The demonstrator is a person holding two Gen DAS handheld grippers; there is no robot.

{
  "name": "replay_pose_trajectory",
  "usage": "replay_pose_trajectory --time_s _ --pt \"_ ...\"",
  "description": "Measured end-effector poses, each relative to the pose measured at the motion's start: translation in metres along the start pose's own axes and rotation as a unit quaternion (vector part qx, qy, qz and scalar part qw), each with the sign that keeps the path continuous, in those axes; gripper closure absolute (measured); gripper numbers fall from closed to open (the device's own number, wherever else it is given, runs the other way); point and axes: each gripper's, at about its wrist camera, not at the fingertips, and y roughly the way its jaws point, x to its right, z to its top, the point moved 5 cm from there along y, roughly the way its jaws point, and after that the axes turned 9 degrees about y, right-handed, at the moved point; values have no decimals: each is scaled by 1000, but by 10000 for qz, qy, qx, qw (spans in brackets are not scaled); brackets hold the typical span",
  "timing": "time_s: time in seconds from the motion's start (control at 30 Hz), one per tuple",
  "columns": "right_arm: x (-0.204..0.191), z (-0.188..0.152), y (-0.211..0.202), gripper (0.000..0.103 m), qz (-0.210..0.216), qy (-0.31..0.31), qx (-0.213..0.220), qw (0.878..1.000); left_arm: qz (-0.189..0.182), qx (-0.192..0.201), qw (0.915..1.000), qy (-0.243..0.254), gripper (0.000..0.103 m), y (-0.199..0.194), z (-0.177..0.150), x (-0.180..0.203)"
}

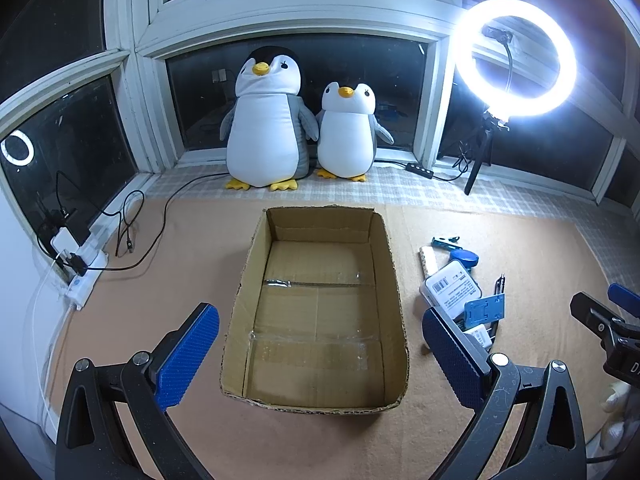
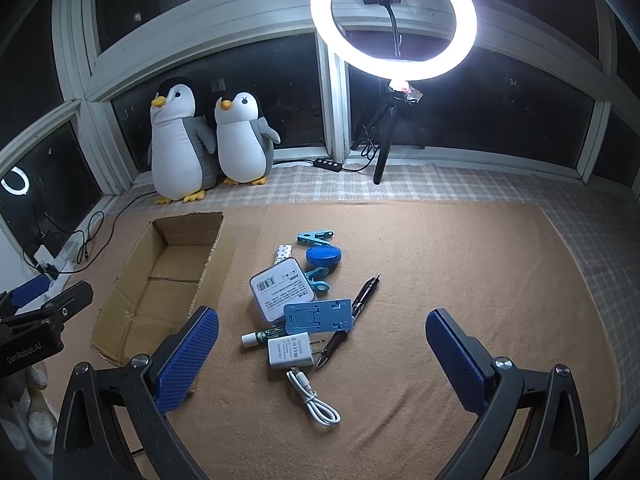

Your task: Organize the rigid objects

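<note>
currently both grippers hang above the desk (image 2: 460, 264) with fingers spread wide and nothing held. the left gripper (image 1: 320, 360) is centred over the cardboard box (image 1: 256, 264), which is bare inside, with its long axis running 6 to 12 o'clock in the left wrist view. the right gripper (image 2: 322, 358) faces the pile of small items.

location of task items: in the right wrist view the pile lies at 12 o'clock from the right gripper, between its fingers (image 2: 188, 360) and slightly toward the left one. nearest is the white charger plug (image 2: 289, 350), with the white cable (image 2: 316, 404) coiled just below it. behind these lie the blue phone stand (image 2: 318, 316), the white power bank (image 2: 276, 292), the pens (image 2: 362, 298), the blue round case (image 2: 324, 257) and two blue clips (image 2: 316, 238). the box sits at 10 o'clock from this gripper.

relation governing the coming move: the right gripper is judged the nearer one to the pile; the left is well apart from it, with the pile at 2 o'clock. the plug's long axis runs roughly 6 to 12 o'clock, in line with the approach, so the fingers would close across its short side.

limits of view: the items overlap. the stand covers part of the power bank and the pens, and a green-labelled tube (image 2: 264, 336) is half hidden under the stand. print on the labels is unreadable.
</note>
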Motion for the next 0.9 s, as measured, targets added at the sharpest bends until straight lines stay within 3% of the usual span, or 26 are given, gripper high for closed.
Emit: replay_pose_trajectory --time_s 0.9 --pt "-3 -3 0 1 27 -17 -63 10000 -16 -13 10000 -3 0 2 0 2"
